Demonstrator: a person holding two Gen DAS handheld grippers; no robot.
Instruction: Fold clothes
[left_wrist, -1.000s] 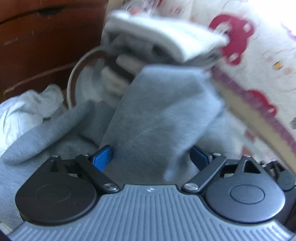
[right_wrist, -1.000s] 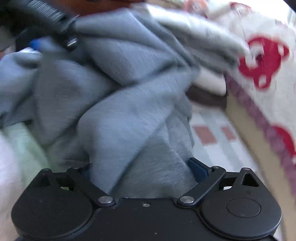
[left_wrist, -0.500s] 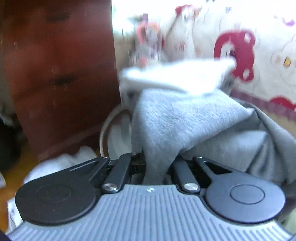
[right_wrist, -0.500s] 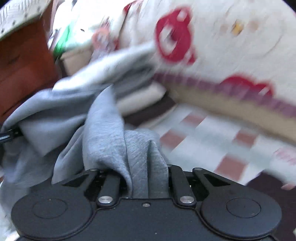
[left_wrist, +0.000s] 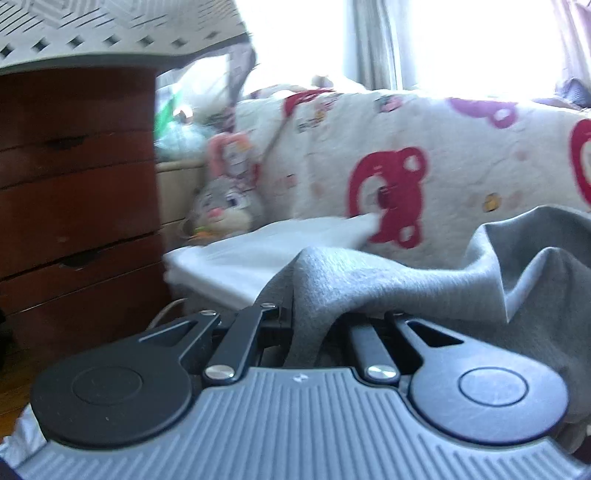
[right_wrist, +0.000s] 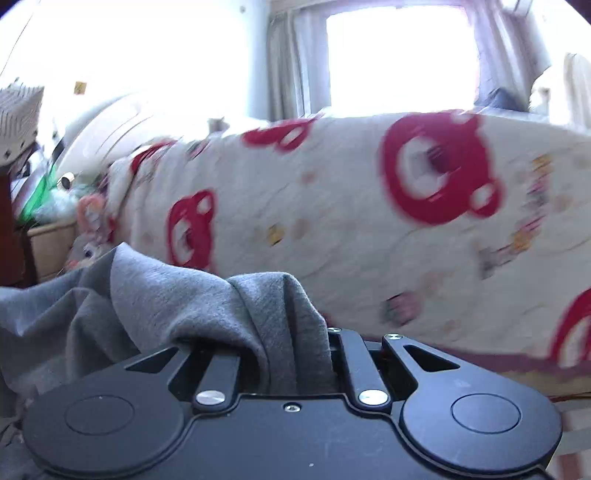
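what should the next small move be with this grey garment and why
Probably draw the two grippers apart to stretch it flat. The left gripper and right gripper each pinch a bunch of the grey garment, which sags wrinkled between them.

The left gripper (left_wrist: 312, 317) points forward and roughly level, its two linkage arms drawn in close together and its jaws clamped on a fold of grey sweatshirt (left_wrist: 406, 280) that bunches up between them and covers the fingertips. The right gripper (right_wrist: 295, 343) is held the same way, level and facing forward, its linkage arms pulled in and its jaws pinched on another bunch of that grey sweatshirt (right_wrist: 207, 295).
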